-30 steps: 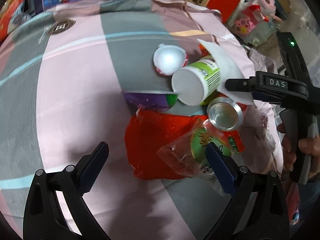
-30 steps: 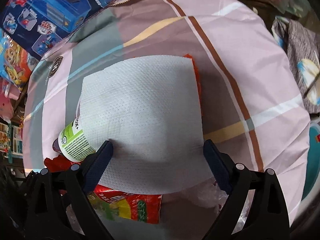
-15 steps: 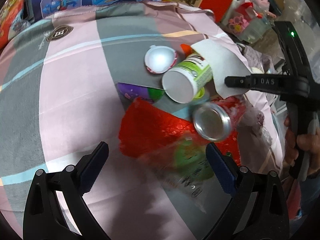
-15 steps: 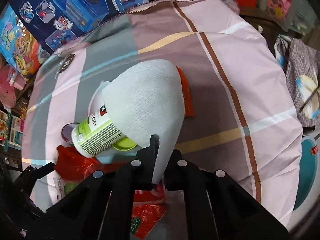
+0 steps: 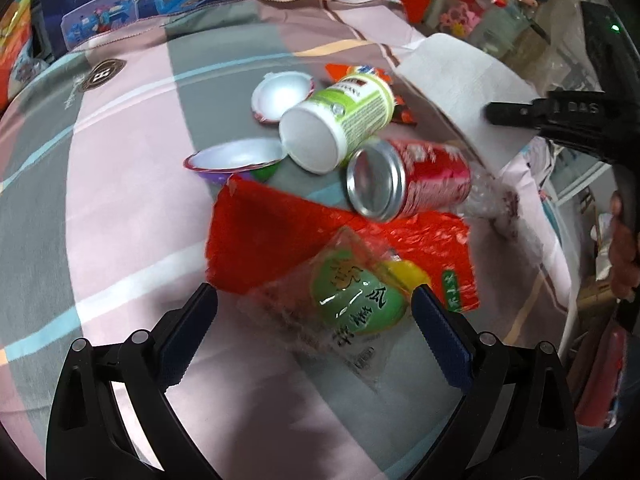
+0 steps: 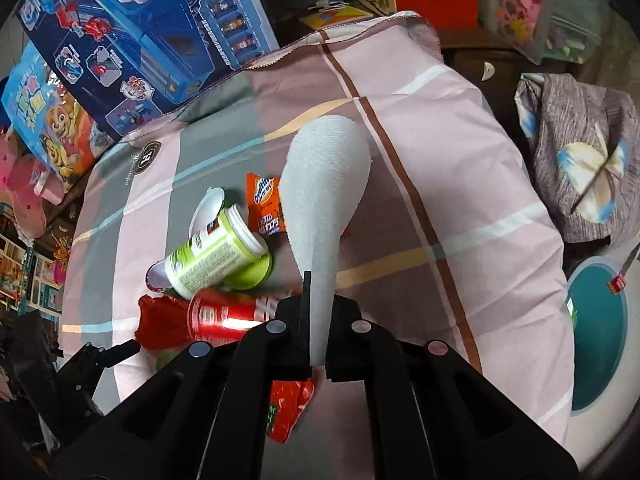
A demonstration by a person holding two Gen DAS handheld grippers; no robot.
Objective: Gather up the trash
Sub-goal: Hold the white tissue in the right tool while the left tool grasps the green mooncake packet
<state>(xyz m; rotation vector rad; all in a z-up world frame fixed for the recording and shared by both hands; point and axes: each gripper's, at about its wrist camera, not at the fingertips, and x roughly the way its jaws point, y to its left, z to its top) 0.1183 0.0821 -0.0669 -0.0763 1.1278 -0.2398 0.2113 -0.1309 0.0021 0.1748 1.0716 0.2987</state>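
Observation:
My right gripper (image 6: 318,320) is shut on a white paper towel (image 6: 326,196), which hangs folded above the checked cloth (image 6: 460,184); the same towel (image 5: 460,88) and gripper (image 5: 494,114) show at the right of the left wrist view. Trash lies in a heap below: a green-labelled white cup (image 5: 336,126) on its side, a red can (image 5: 404,182), a red plastic bag (image 5: 280,236), a clear wrapper with a green print (image 5: 348,304), two white lids (image 5: 280,94) and an orange sachet (image 6: 264,204). My left gripper (image 5: 314,334) is open, its fingers either side of the clear wrapper.
Toy boxes (image 6: 132,44) line the far edge of the cloth. A teal-lined white bin (image 6: 596,332) stands on the floor at the right, beside a heap of grey cloth (image 6: 576,152). A hand (image 5: 624,256) holds the right gripper's handle.
My right gripper closed on the paper towel and lifted it off the heap, which uncovered the orange sachet. The red can rolled onto its side. My left gripper shifted slightly over the wrapper.

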